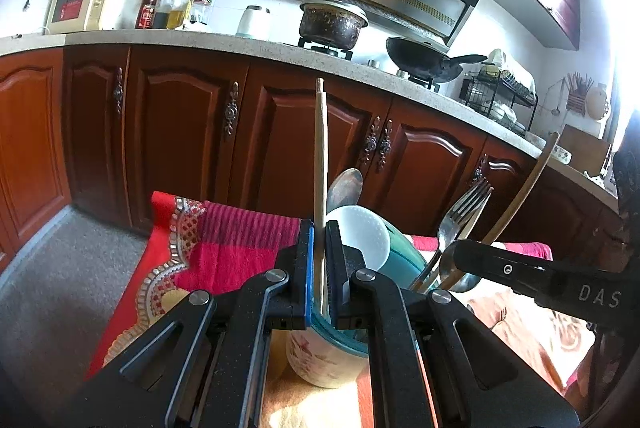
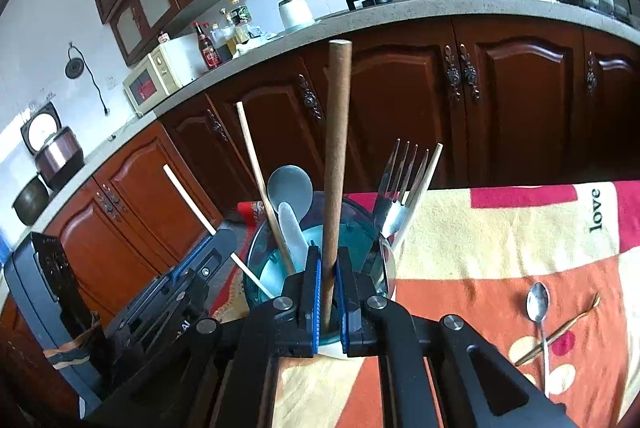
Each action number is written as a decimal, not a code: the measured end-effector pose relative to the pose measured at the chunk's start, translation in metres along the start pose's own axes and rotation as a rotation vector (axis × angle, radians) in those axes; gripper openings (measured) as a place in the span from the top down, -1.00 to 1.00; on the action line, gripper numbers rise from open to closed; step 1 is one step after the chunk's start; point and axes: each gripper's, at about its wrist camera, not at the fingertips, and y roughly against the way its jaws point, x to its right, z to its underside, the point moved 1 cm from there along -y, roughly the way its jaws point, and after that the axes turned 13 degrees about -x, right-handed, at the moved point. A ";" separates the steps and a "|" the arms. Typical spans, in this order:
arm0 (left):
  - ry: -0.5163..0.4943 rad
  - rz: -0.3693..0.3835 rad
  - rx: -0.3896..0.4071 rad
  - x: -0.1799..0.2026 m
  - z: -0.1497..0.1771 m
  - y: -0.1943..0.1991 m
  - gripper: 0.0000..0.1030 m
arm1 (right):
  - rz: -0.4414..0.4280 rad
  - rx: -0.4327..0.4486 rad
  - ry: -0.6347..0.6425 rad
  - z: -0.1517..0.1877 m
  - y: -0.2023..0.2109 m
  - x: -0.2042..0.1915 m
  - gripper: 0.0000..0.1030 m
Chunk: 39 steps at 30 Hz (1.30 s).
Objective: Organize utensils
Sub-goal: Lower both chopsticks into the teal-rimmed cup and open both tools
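Note:
A utensil cup (image 1: 332, 352) with a teal rim (image 2: 256, 268) stands on the cloth-covered table. It holds a fork (image 1: 464, 211), spoons (image 2: 290, 187) and wooden sticks. My left gripper (image 1: 319, 268) is shut on a pale chopstick (image 1: 320, 155), held upright over the cup. My right gripper (image 2: 329, 292) is shut on a thick brown wooden handle (image 2: 338, 147), also upright over the cup. The left gripper (image 2: 192, 268) shows at the left of the right wrist view with its chopstick (image 2: 188, 199).
A loose metal spoon (image 2: 538, 304) and a thin stick (image 2: 560, 332) lie on the patterned cloth (image 2: 500, 236) to the right of the cup. Brown kitchen cabinets (image 1: 192, 123) and a counter with pots (image 1: 332, 23) stand behind the table.

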 end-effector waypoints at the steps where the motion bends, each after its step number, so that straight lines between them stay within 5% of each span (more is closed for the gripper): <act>1: -0.003 0.000 -0.001 0.000 0.000 0.000 0.91 | 0.006 -0.002 -0.004 0.000 0.000 0.001 0.88; 21: -0.016 -0.007 -0.022 0.000 0.003 -0.002 0.91 | -0.035 0.030 -0.057 -0.006 0.001 0.014 0.87; 39: -0.042 -0.008 -0.059 0.005 0.009 -0.002 0.92 | 0.027 0.040 -0.041 0.006 0.005 0.010 0.88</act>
